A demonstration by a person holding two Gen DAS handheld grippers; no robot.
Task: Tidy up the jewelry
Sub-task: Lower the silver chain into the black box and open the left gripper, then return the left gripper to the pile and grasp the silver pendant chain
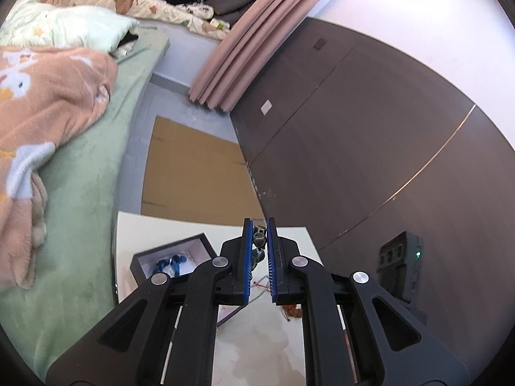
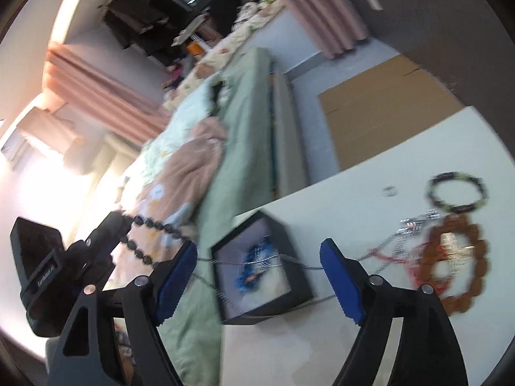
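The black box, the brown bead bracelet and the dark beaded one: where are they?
black box (image 2: 291,259): right wrist view, right wall.
brown bead bracelet (image 2: 479,257): right wrist view, right-side beads.
dark beaded bracelet (image 2: 433,186): right wrist view, left arc.

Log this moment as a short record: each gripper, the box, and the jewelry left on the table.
left gripper: shut on dark bead bracelet, raised above table
right gripper: open, holding nothing
box: black, open, blue jewelry inside
on table: brown bead bracelet, dark-and-green bracelet, silver chain
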